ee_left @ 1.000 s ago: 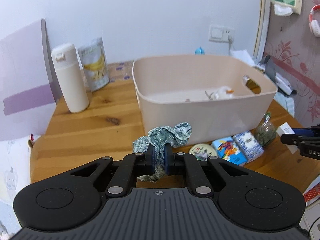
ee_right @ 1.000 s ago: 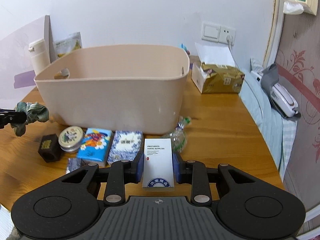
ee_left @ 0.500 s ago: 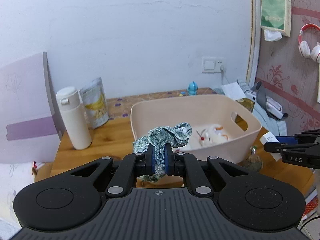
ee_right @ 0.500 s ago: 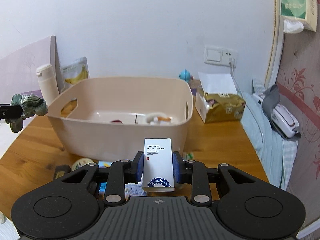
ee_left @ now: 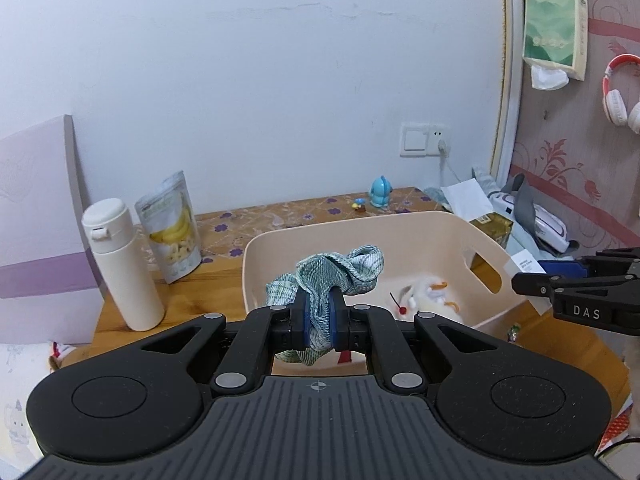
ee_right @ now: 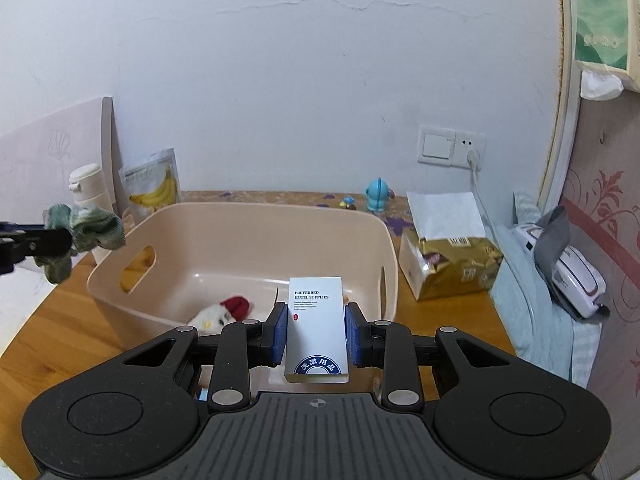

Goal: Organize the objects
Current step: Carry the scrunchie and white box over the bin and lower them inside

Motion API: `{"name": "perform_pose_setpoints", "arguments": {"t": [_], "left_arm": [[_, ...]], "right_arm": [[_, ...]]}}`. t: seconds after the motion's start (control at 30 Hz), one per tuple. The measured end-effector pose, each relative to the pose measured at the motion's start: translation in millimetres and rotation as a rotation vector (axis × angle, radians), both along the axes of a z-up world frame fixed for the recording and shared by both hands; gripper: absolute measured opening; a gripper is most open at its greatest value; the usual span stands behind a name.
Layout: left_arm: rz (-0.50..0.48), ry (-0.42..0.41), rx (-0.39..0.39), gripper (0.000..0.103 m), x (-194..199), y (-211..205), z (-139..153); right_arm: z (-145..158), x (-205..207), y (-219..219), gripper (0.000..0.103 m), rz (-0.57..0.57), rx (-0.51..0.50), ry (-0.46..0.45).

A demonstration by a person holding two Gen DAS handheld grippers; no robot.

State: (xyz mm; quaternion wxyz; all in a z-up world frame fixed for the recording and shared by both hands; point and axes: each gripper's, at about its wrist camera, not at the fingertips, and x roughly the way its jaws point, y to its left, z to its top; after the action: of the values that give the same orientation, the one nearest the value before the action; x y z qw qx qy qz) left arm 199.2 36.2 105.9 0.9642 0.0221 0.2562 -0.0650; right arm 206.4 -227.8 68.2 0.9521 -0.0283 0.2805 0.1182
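Observation:
A beige plastic bin [ee_left: 276, 248] [ee_right: 256, 224] stands on the wooden table. My left gripper [ee_left: 319, 320] is shut on a crumpled green checked cloth [ee_left: 340, 270], held above the bin's near rim. In the right wrist view that cloth [ee_right: 84, 226] hangs at the far left. My right gripper [ee_right: 316, 332] is shut on a small white box [ee_right: 317, 320] printed "Preferred Hotel Supplies", above the bin's near wall. The left wrist view shows the same box [ee_left: 524, 265] at the right, over the bin's handle side. A white plush toy [ee_right: 218, 314] [ee_left: 430, 294] lies inside the bin.
A white bottle [ee_left: 122, 264] and a banana snack pouch [ee_left: 170, 226] stand left of the bin. A gold tissue pack [ee_right: 452, 260] sits to its right. A blue figurine [ee_right: 378, 196] stands by the wall. A bed with a white device [ee_right: 572, 280] borders the table's right side.
Both grippers rose with their loads. The view went from the bin's outer front wall and small items before it to looking down into the bin from above its rim.

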Motion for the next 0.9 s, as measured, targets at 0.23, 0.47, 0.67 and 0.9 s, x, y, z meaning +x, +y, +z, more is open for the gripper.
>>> {"name": "perform_pose_setpoints", "arguments": {"t": [0.23,0.47,0.67,0.9], "left_arm": [[-0.002,0.044,-0.016,0.008,35.1,-3.5,-17.1],[-0.014,0.098,-0.007,0.008,64.3,-10.7,-34.9],[-0.022,0.152,0.009,0.009,83.5,-16.9,-51.2],[-0.031,0.209,0.021,0.009,98.2,-21.8,-70.4]], "right_arm": [[-1.1,26.0,7.7,0.029,0.009,-0.004,0.011],[-9.2,51.2,17.1,0.029,0.016,-0.01,0.034],[-16.5,66.7,25.5,0.029,0.034,-0.02,0.051],[-31.3,80.4,31.7,0.029,0.048,-0.048,0.09]]}}
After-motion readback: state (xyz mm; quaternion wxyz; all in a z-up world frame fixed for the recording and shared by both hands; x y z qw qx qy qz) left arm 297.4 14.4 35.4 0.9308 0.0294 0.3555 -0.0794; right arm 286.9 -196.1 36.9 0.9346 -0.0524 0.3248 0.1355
